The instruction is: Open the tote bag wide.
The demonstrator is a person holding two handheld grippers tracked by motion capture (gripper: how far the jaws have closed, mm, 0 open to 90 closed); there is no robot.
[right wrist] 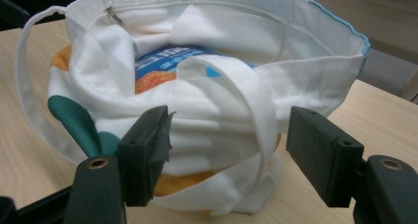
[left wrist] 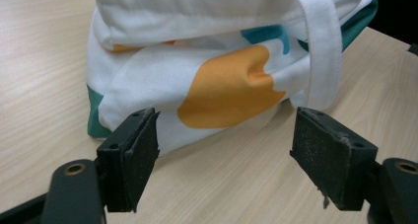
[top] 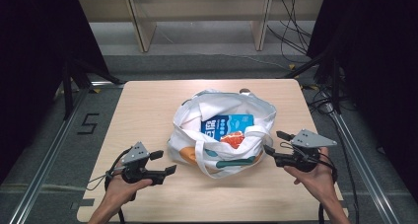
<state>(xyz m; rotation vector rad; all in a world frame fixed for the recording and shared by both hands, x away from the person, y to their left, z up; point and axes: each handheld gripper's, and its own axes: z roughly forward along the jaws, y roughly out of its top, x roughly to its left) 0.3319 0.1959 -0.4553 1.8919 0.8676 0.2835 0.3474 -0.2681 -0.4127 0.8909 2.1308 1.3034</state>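
A white cloth tote bag [top: 222, 120] with orange and teal patches stands open in the middle of the wooden table [top: 148, 105]. Inside lie a blue packet [top: 226, 125] and an orange-red item [top: 232, 138]. My left gripper [top: 163, 163] is open just left of the bag; its jaws stand wide, a short way off the bag's orange patch [left wrist: 229, 86], with nothing between them. My right gripper [top: 276, 142] is open at the bag's right side, jaws spread before the bag's rim and strap [right wrist: 256, 105], pads off the cloth. The blue packet [right wrist: 165, 56] shows inside the bag.
Bare tabletop lies in front of the bag and on both sides. Beyond the table's far edge stand wooden furniture legs [top: 140, 29] and loose cables [top: 291, 31] on the floor. Metal rails [top: 49, 150] run along both sides of the table.
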